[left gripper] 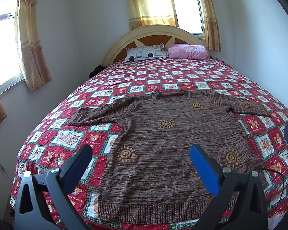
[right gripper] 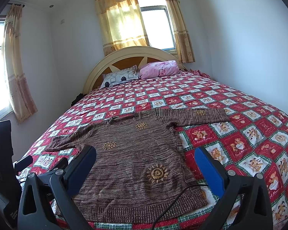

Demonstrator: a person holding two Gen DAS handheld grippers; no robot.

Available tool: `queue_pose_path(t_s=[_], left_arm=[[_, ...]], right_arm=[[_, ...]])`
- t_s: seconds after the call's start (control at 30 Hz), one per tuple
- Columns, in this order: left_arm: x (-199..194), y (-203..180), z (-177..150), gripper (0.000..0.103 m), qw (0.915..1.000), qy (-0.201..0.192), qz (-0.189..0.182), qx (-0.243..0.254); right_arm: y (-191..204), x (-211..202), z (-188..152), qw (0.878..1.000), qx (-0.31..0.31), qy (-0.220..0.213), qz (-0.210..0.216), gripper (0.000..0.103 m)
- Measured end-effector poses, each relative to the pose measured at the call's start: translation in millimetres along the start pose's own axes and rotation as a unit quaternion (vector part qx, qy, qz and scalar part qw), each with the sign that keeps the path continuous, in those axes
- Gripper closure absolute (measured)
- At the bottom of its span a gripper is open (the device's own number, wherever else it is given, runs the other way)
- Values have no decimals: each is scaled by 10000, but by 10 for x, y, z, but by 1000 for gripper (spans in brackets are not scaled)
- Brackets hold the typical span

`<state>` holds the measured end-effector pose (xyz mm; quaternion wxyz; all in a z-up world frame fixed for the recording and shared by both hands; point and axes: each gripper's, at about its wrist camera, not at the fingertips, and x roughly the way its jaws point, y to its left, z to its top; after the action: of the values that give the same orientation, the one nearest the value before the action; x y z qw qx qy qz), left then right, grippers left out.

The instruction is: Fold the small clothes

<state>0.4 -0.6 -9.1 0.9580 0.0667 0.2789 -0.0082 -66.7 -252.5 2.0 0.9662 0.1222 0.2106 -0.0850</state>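
Flat on the bed's red-and-white checked teddy-bear quilt [left gripper: 182, 80] lies a brown marled knitted sweater with embroidered yellow suns [left gripper: 163, 140], spread out front side up. Its long axis runs from the ribbed hem at the near foot edge of the bed up to the round neckline, which points toward the cream arched headboard [left gripper: 153, 32]; both short sleeves stretch out sideways. Some quilt squares carry small stitched script, too blurred to read. The left gripper [left gripper: 140, 153] hovers over the lower part of the sweater, its black-and-blue fingers spread wide apart, grasping nothing. The right gripper [right gripper: 145, 155] hangs likewise above the sweater's lower right side, fingers wide apart and empty. A thin black cable [right gripper: 174, 203] trails across the hem. A grey patterned pillow [left gripper: 146, 54] and a pink bundle [left gripper: 188, 51] rest by the headboard.
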Motion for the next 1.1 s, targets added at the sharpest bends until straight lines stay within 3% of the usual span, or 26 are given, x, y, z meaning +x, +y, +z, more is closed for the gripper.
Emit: queue_pose_path(t_s=[0.9, 1.1], left_arm=[[73, -44, -62, 0, 9999, 160, -17, -6], [217, -86, -125, 0, 9989, 401, -246, 26]], right_arm=[[-28, 108, -26, 9998, 64, 178, -6, 1], [-139, 244, -64, 9992, 203, 330, -60, 1]])
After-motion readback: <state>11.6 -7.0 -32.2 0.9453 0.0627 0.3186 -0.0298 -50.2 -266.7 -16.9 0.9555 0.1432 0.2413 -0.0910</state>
